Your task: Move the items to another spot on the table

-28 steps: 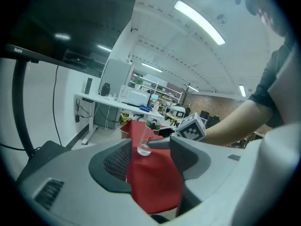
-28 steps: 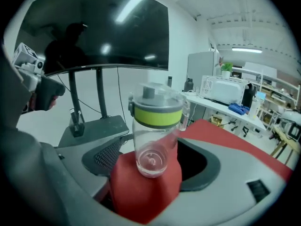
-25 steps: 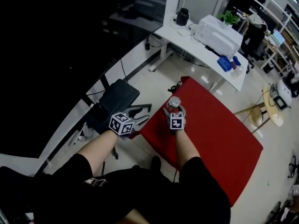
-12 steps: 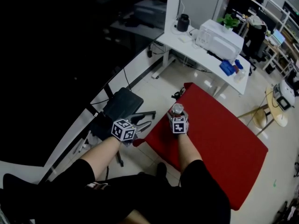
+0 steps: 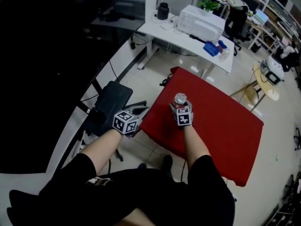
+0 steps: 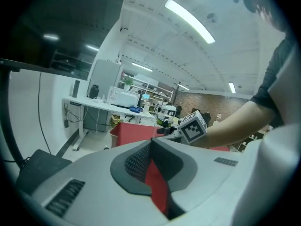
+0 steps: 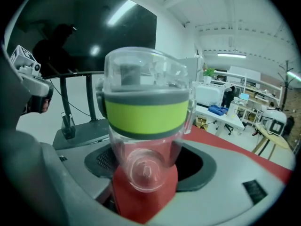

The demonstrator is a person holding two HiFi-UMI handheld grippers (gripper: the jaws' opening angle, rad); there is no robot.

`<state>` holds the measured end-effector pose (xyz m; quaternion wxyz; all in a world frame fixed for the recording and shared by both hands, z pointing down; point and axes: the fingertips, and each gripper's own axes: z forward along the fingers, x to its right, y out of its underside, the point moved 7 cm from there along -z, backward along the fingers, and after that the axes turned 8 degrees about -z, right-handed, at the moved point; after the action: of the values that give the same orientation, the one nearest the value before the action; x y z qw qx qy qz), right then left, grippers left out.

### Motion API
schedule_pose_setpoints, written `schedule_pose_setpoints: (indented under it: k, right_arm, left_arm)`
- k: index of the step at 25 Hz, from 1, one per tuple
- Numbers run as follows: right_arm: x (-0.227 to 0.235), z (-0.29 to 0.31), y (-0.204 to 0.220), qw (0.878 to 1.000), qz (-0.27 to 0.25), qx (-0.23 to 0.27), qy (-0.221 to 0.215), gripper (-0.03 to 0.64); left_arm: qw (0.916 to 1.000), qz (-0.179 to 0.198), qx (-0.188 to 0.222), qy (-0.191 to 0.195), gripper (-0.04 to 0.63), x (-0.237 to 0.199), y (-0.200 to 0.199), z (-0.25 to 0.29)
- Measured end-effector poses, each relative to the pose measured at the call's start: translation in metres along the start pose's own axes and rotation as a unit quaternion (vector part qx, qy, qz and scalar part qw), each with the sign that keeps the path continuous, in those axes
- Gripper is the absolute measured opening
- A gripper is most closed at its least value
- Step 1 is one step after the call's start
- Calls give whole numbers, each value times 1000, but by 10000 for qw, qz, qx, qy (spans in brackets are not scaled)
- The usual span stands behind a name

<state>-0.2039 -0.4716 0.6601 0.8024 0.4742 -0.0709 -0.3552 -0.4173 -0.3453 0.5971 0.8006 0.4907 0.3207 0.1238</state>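
The right tongs (image 5: 179,106) grip a clear bottle (image 5: 180,98). They have just closed in on it, and they stay fairly wide because its body fills the space between the pads. The bottle has a see-through lid above a grey collar with a lime-green band. Its long axis runs upright, lid up and base down toward the red table (image 5: 221,126). In the right gripper view the top leans slightly back toward the camera. It sits over the table's left part, near the left edge and closer to the near-left corner than to the far one. No view shows whether the base touches the cloth.

The left tongs (image 5: 140,111) have just snapped together with nothing between them. In the left gripper view the pads meet, and only a sliver of the red table shows through the cut-out behind them. These tongs hang just off the table's left edge by the near-left corner. They point roughly level toward the far end, with a black stand base (image 5: 113,98) on the floor beside them.
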Motion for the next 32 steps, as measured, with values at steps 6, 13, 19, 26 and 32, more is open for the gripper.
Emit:
schedule_pose_setpoints:
  k: [6,13,19,26,32]
  right_arm:
    - [46,-68,42,9980,348,-139,517,348]
    - [119,-166,115,9936,575,-204,949,348]
    - [202,-259,202,9864,847,-334,1365,350]
    - [297,-373,312,9793,1000,-445,1702,348]
    - [361,-451,399,9772,1036,-578,1763,348]
  left_arm:
    - [9976,266,-213,603,2,59,0,39]
    - [9919,541,-482,1046,2,156,17,115]
    - [9851,694,-578,1462,2,263,38,186]
    - [9804,812,-606,1690,2,401,73,269]
    - [9742,896,-663,1961,2,525,103,344]
